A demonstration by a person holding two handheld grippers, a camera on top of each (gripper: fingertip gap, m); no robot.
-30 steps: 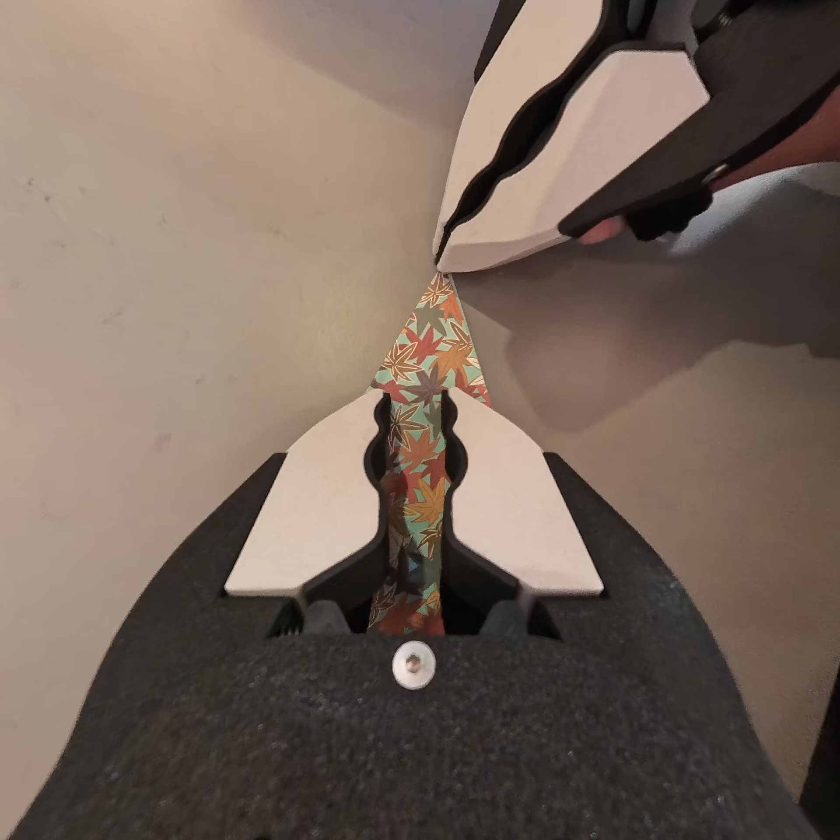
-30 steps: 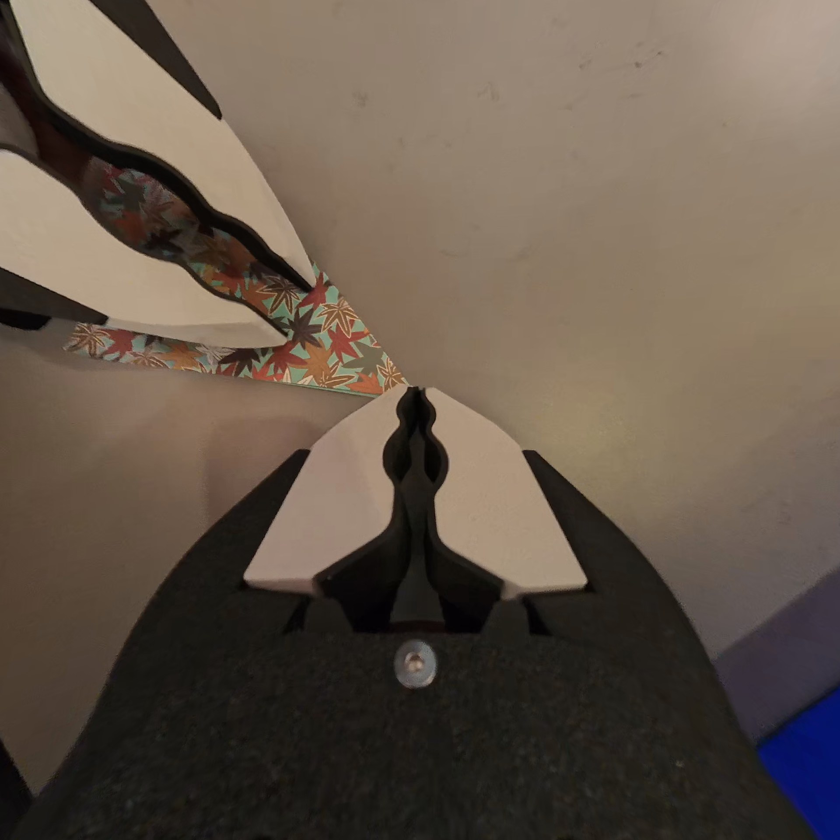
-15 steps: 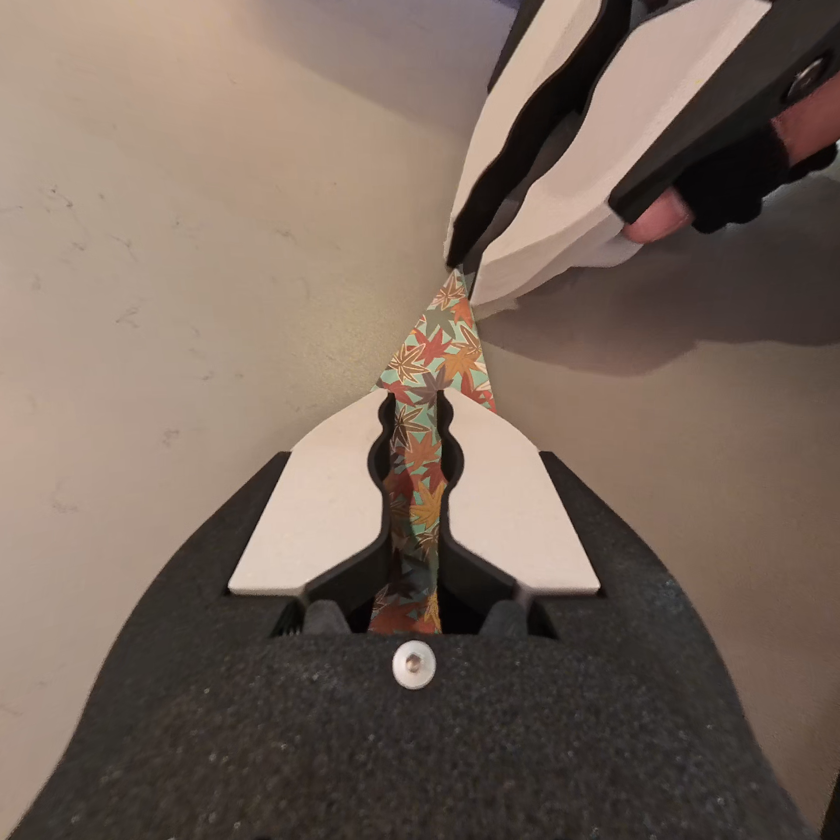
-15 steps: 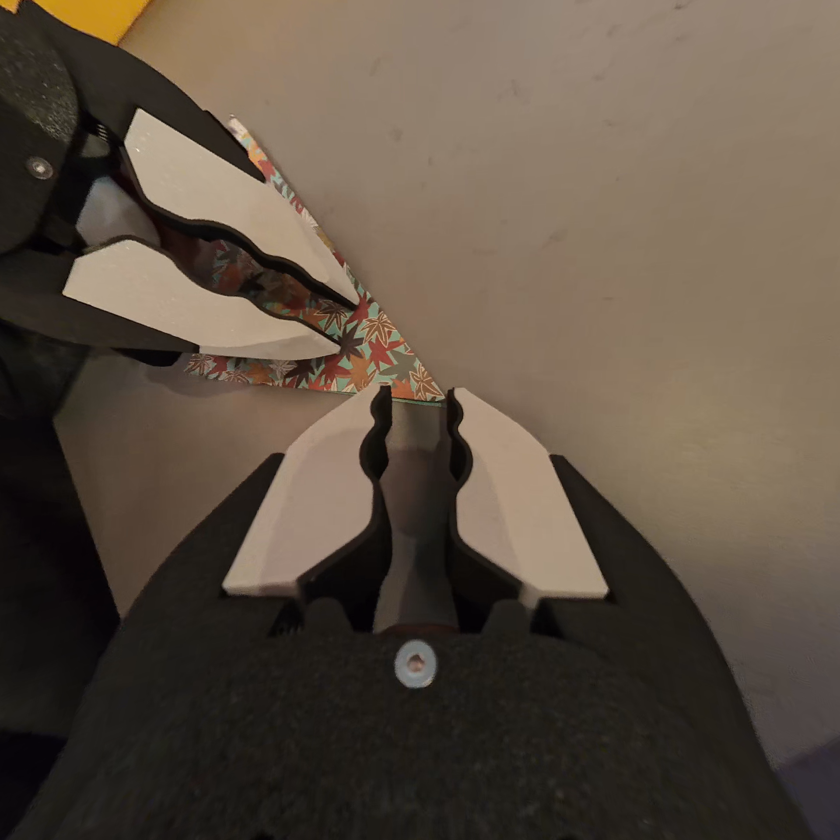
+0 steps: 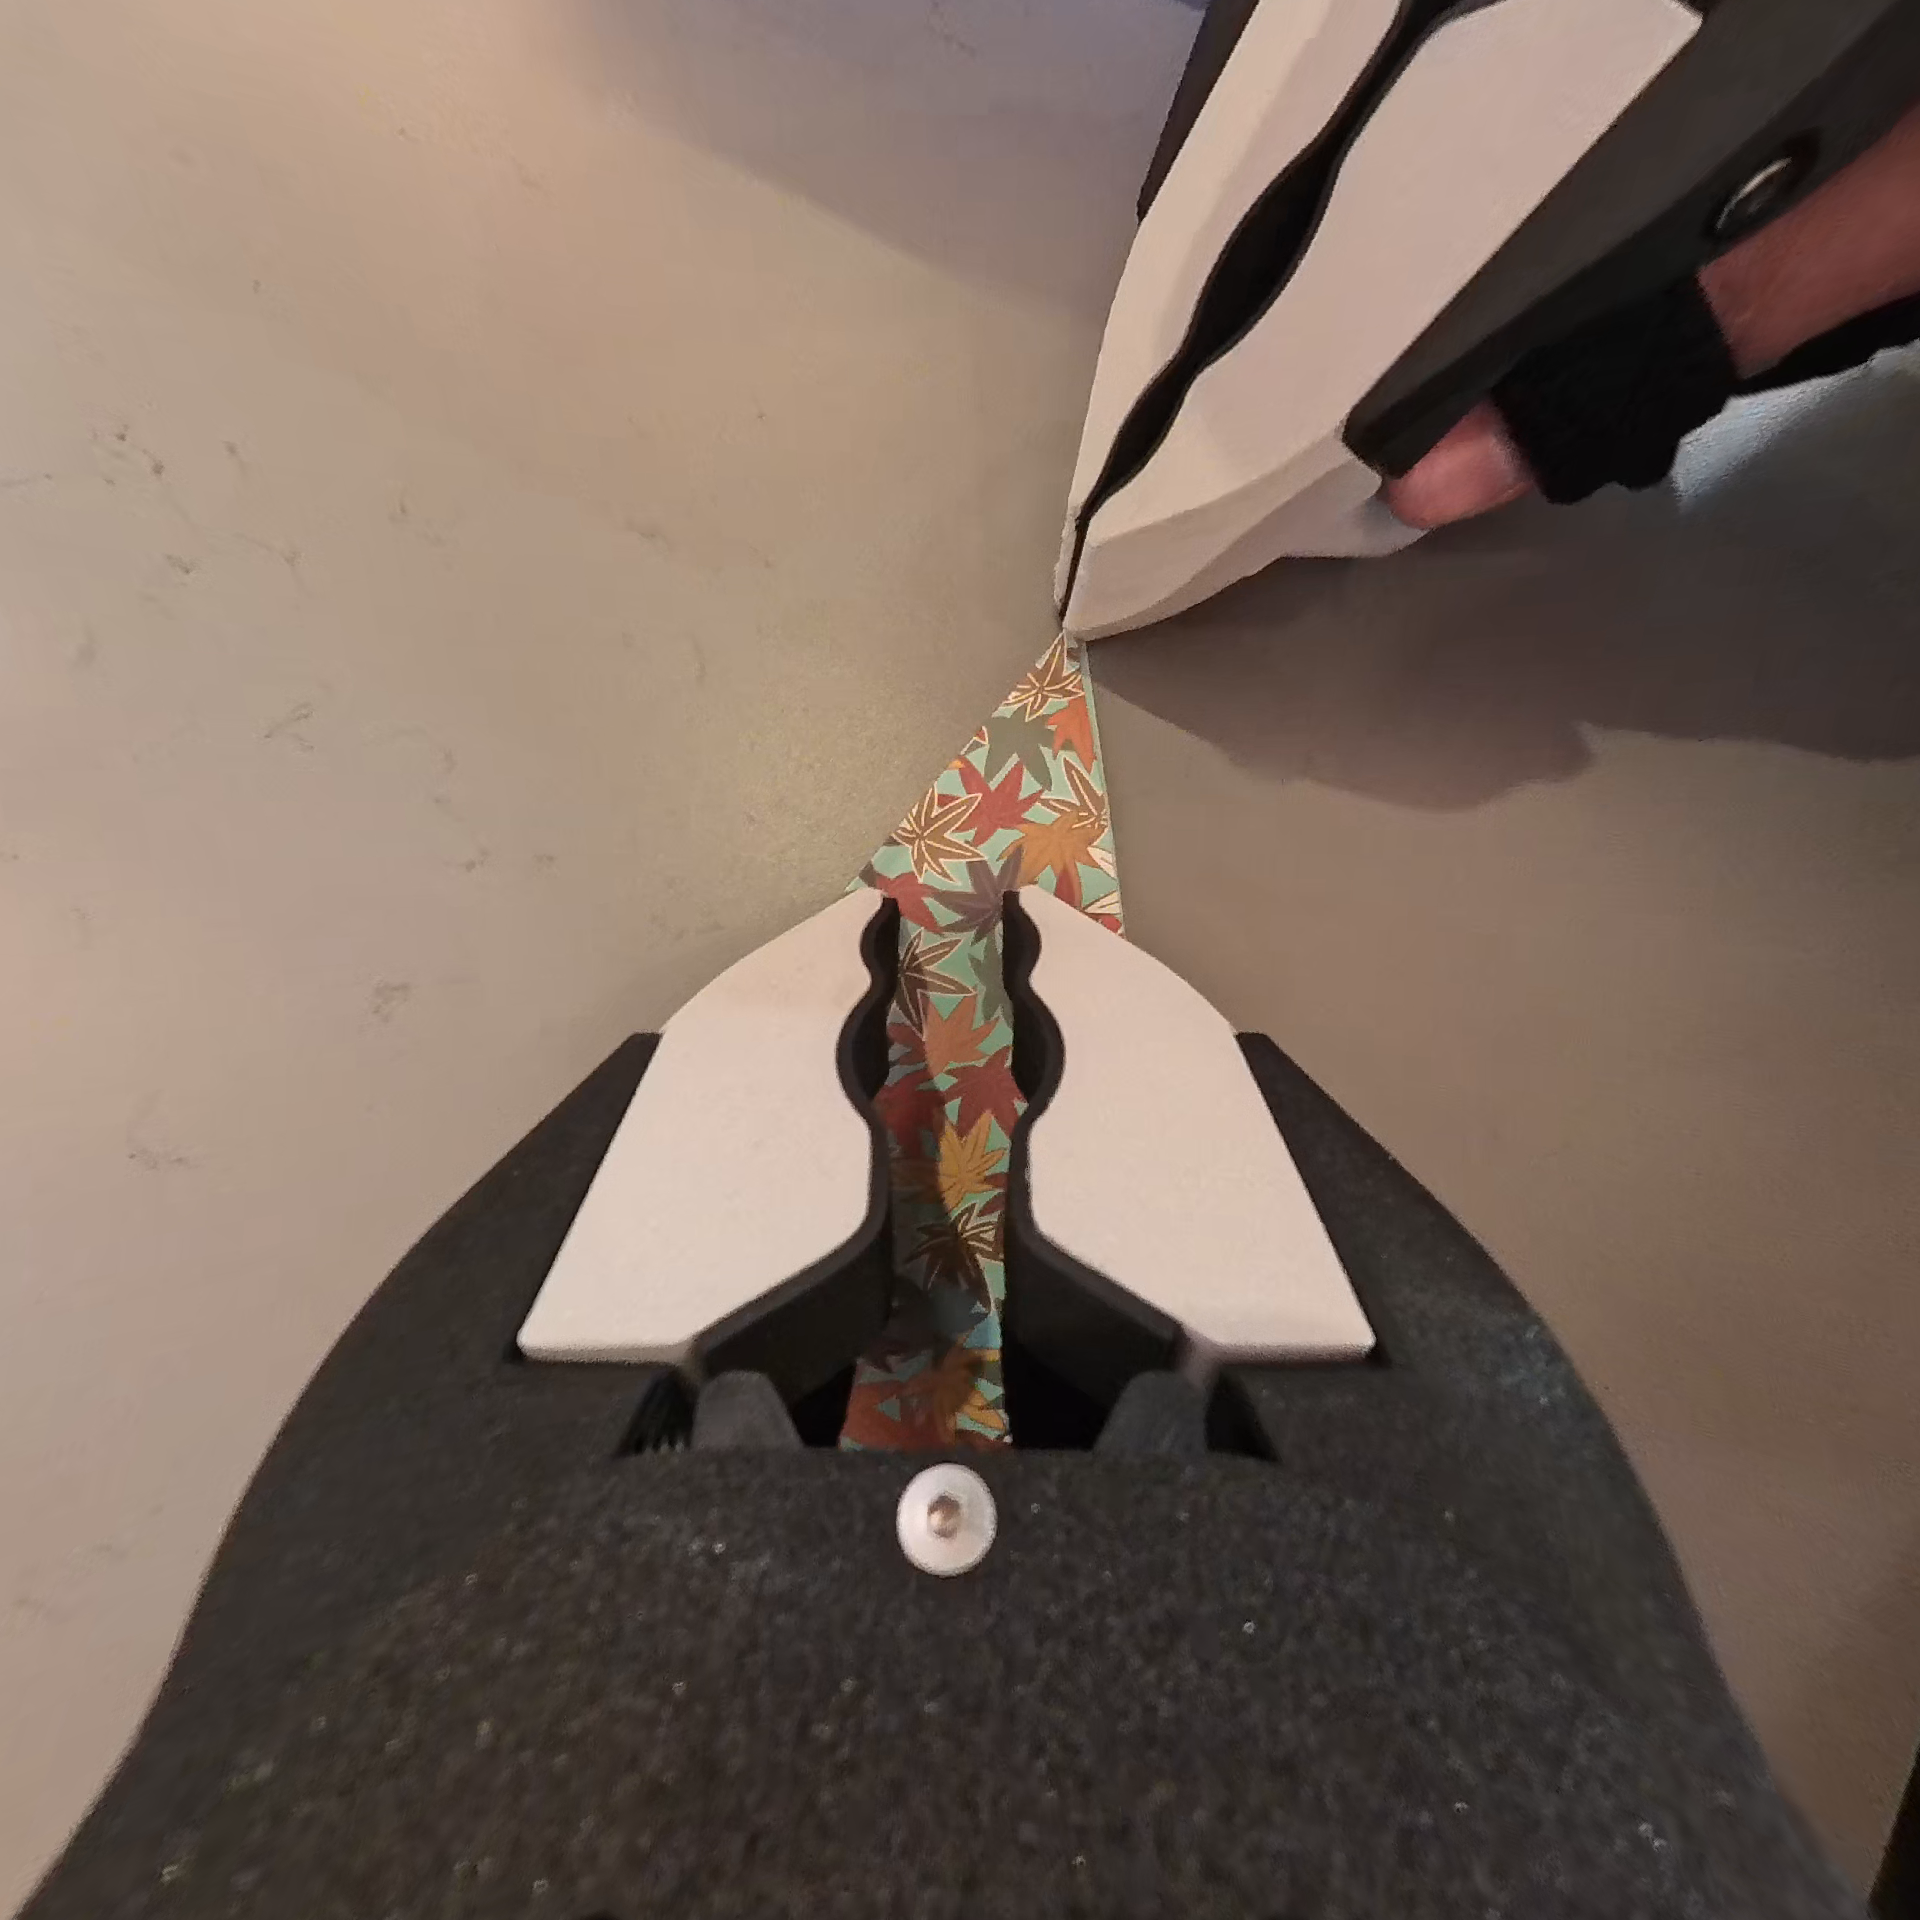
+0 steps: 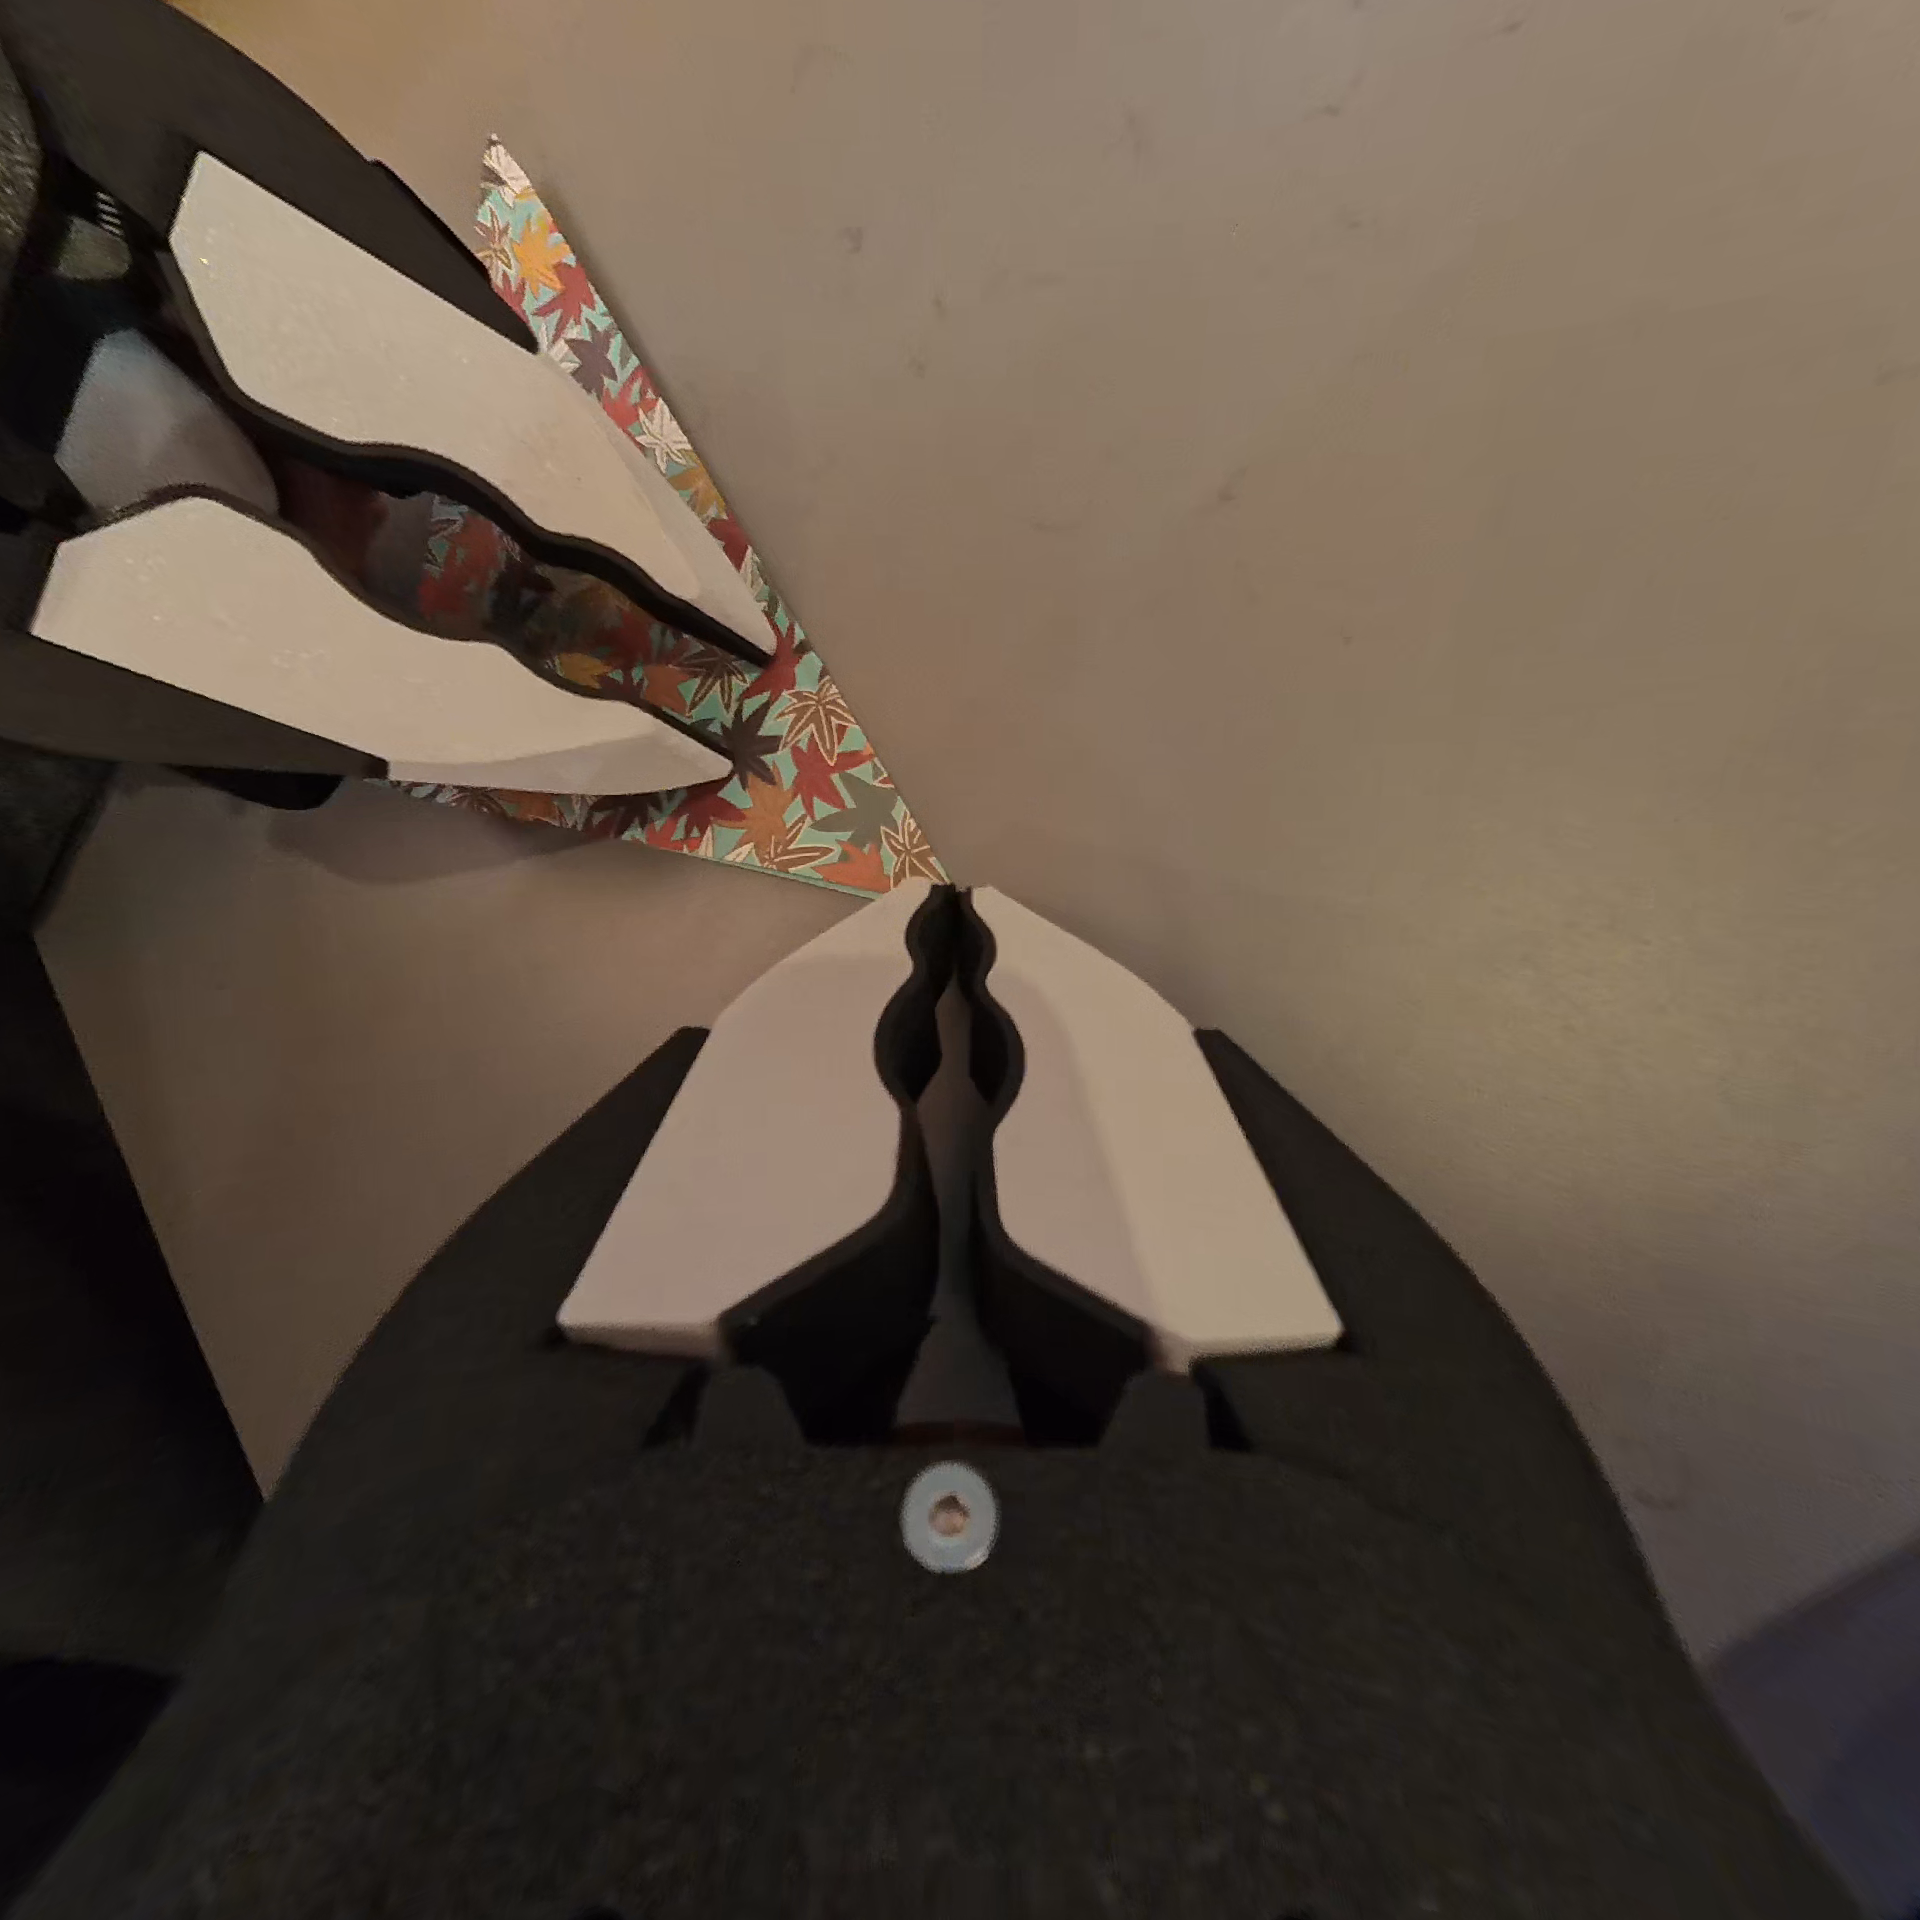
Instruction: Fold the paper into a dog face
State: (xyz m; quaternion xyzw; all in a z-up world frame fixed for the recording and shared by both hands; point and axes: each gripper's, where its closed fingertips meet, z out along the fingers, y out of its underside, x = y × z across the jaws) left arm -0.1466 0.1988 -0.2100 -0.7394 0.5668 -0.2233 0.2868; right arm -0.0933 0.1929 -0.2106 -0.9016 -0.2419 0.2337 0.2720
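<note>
Leaf-patterned paper [image 5: 997, 821] flat on the tabletop [image 5: 416, 520], no legible writing; left tool [image 5: 951, 904] spread, pressing on it; right tool [image 6: 953, 894], spread half a second ago, now pressed together at its corner

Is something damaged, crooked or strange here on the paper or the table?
Nothing stands out. The leaf-patterned paper lies folded to a triangle on the table, untorn. The left tongs straddle it; the right tongs are shut at its corner.
</note>
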